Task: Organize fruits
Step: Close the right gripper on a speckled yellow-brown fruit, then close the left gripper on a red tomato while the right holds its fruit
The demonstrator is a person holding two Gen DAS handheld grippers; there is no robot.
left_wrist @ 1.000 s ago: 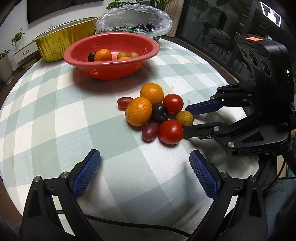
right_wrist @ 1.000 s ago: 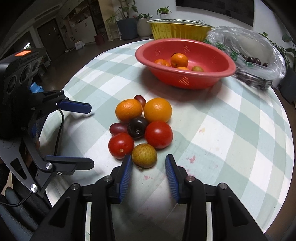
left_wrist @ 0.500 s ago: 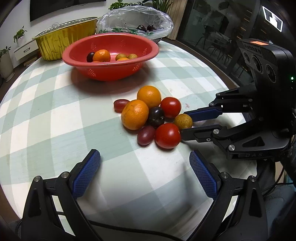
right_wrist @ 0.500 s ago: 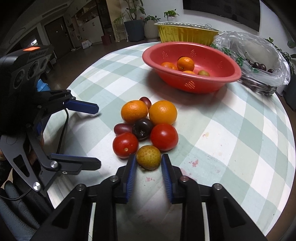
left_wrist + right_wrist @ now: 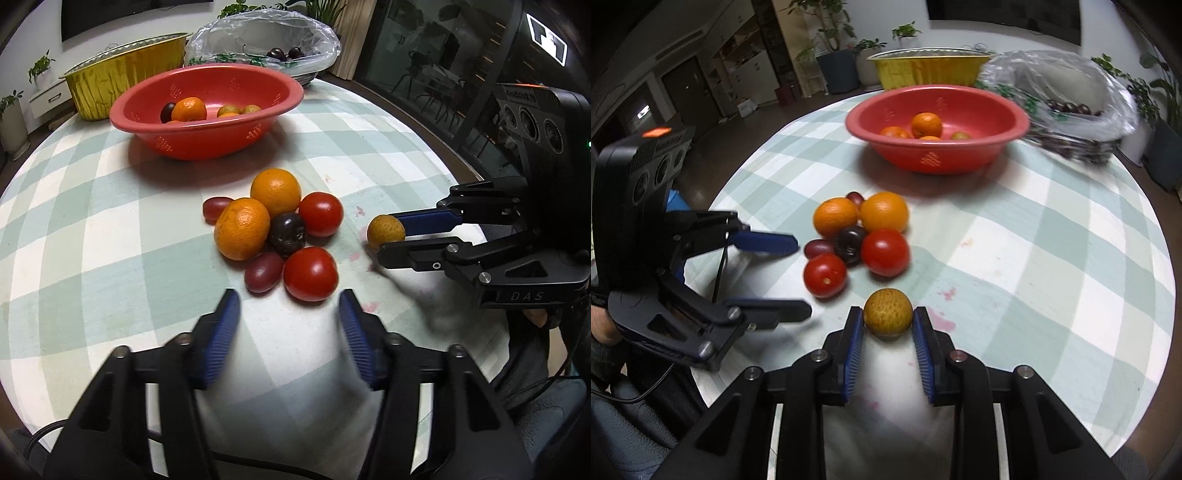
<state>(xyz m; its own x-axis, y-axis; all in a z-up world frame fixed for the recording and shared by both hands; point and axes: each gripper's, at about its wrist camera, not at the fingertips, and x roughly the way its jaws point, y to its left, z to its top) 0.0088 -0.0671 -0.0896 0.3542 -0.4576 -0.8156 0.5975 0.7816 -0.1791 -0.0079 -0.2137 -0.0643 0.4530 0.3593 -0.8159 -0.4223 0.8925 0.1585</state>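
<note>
Your right tongs point(image 5: 888, 325) clamp the speckled yellow fruit point(image 5: 887, 312). Your left tongs point(image 5: 288, 325), just narrowed, stand apart and empty before the red tomato point(image 5: 311, 273).

Lit brightly from overhead with soft shadows under the red bowl point(image 5: 207, 110) and fruit, dim toward the room behind, strongly curved at fisheye edges, slightly motion-blurred on the left gripper point(image 5: 288, 328) fingers.

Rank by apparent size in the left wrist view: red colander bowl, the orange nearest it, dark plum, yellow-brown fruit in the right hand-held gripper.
1. red colander bowl
2. orange
3. dark plum and yellow-brown fruit: look alike, unranked.
</note>
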